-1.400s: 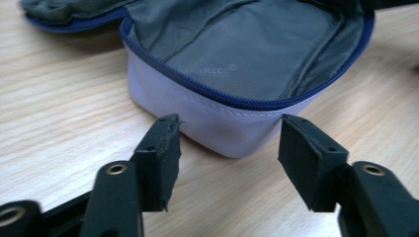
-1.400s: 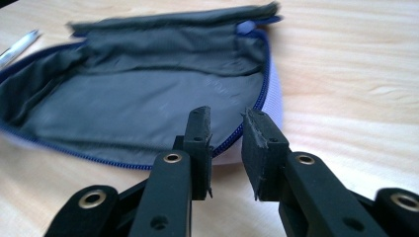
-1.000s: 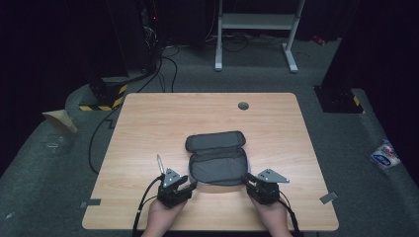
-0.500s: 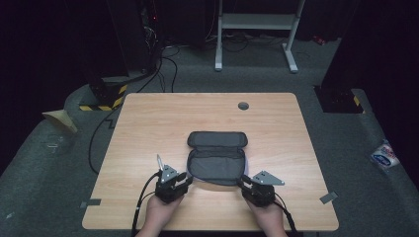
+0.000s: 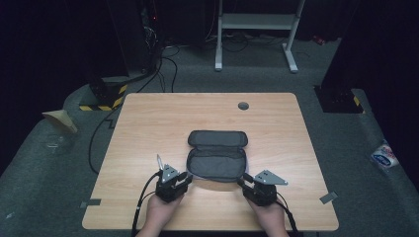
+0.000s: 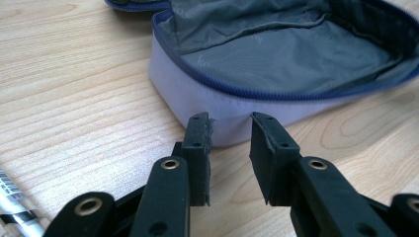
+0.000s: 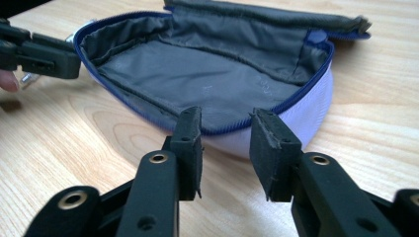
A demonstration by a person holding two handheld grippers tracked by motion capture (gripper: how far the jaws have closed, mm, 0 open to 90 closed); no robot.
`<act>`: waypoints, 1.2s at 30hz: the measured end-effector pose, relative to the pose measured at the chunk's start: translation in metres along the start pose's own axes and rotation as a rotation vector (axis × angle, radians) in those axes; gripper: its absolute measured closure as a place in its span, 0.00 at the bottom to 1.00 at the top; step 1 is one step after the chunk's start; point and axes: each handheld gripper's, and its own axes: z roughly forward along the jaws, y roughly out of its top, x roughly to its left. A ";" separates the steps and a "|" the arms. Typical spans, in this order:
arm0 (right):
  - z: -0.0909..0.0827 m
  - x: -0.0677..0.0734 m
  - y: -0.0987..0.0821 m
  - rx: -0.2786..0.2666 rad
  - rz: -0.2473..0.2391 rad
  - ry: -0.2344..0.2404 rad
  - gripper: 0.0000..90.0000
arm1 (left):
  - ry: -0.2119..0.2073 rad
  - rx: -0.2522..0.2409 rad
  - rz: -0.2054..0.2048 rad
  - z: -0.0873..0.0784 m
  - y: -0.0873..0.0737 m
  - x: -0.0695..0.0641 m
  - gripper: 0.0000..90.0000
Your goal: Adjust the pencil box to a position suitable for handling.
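A cable (image 5: 143,207) trails from the left tongs (image 5: 185,177) toward the near edge of the table (image 5: 148,123). These tongs sit at the near left corner of the open pouch (image 5: 216,155); their jaws have just been closing and now stand a narrow gap apart, just short of the pouch's pale side wall, with nothing between the pads. The pouch lies unzipped near the middle of the table, toward the near side, its lid folded back on the far side and its grey lining bare. A small round cap (image 5: 243,105) sits in the wood well beyond it. The right tongs (image 5: 243,181) sit at the pouch's near right corner; their jaws have just been opening, narrowly apart at the zip edge, gripping nothing. Bare wood runs wide on the left, right and far sides.
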 end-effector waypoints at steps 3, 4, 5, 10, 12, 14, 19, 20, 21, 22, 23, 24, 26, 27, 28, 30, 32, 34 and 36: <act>-0.003 -0.003 0.002 -0.013 0.009 0.009 0.61 | -0.002 0.007 0.011 -0.001 -0.001 -0.001 0.76; -0.004 -0.004 0.003 -0.014 0.010 0.002 0.57 | 0.000 0.008 0.018 -0.001 -0.001 -0.001 0.76; -0.005 -0.005 0.003 -0.016 0.016 -0.004 0.53 | 0.002 0.005 0.018 -0.001 -0.001 -0.001 0.76; -0.006 -0.005 0.003 -0.018 0.022 -0.027 0.26 | 0.002 0.000 0.022 -0.006 -0.002 -0.001 0.72; -0.003 -0.002 0.003 0.001 0.016 -0.050 0.18 | 0.002 -0.006 0.017 -0.008 -0.001 -0.001 0.70; 0.000 0.000 0.003 0.010 0.014 -0.061 0.17 | 0.000 -0.016 0.016 -0.011 0.000 0.001 0.65; -0.001 -0.002 0.004 0.001 0.016 -0.055 0.20 | 0.019 -0.028 0.045 -0.025 0.001 0.008 0.53; -0.003 -0.004 0.004 -0.002 0.014 -0.055 0.22 | 0.020 -0.031 0.036 -0.027 0.001 0.010 0.53; -0.004 -0.005 0.004 -0.007 0.018 -0.056 0.23 | 0.018 -0.030 0.023 -0.029 0.001 0.013 0.52; -0.006 -0.007 0.004 -0.013 0.024 -0.059 0.24 | 0.019 -0.026 0.016 -0.031 0.001 0.016 0.52; -0.007 -0.009 0.004 -0.017 0.030 -0.062 0.25 | 0.029 -0.026 0.013 -0.032 0.000 0.019 0.52; -0.008 -0.011 0.004 -0.019 0.027 -0.066 0.26 | 0.041 -0.027 0.011 -0.033 0.000 0.021 0.52; -0.010 -0.013 0.005 -0.019 0.026 -0.071 0.27 | 0.053 -0.028 0.011 -0.035 0.000 0.022 0.52; -0.014 -0.020 0.007 -0.020 0.023 -0.085 0.31 | 0.080 -0.032 0.020 -0.038 -0.001 0.026 0.53; -0.014 -0.020 0.007 -0.020 0.023 -0.085 0.31 | 0.080 -0.032 0.020 -0.038 -0.001 0.026 0.53; -0.019 -0.029 0.009 -0.025 0.024 -0.088 0.34 | 0.105 -0.037 0.020 -0.042 -0.002 0.031 0.52; -0.024 -0.038 0.010 -0.029 0.028 -0.115 0.34 | 0.128 -0.042 0.014 -0.044 -0.005 0.037 0.51; -0.030 -0.051 0.005 -0.019 0.039 -0.148 0.35 | 0.149 -0.037 -0.015 -0.046 -0.008 0.047 0.50; -0.032 -0.058 0.002 0.004 0.041 -0.166 0.35 | 0.158 -0.039 -0.028 -0.048 -0.010 0.052 0.50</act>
